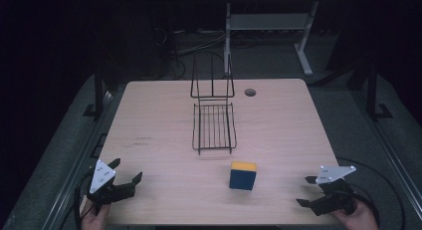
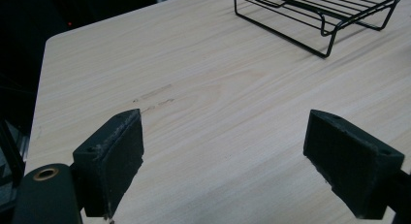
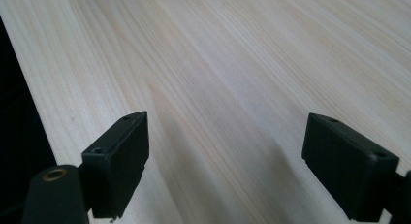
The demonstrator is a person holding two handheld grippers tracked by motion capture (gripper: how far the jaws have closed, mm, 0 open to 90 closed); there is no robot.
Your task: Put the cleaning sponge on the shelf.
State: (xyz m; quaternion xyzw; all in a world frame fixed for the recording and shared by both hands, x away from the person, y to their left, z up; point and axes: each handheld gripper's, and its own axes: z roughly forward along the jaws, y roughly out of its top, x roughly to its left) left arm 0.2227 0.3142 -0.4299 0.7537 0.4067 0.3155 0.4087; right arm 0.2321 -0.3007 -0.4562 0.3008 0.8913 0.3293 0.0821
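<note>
High view: wooden table (image 1: 164,140); black wire rack (image 1: 214,124) at centre, toward 12 o'clock; blue cube with yellow top (image 1: 243,175) just below it, at 5 o'clock from the rack. Left gripper (image 1: 127,171) at 7 o'clock, jaws spread, empty. Right gripper (image 1: 306,191) at 5 o'clock, jaws spread, empty, well apart from the cube. Left gripper view: pads (image 2: 114,161) wide over bare wood, rack (image 2: 320,13) at 1 o'clock. Right gripper view: jaws wide, nothing between them, bare tabletop (image 3: 218,78).
</note>
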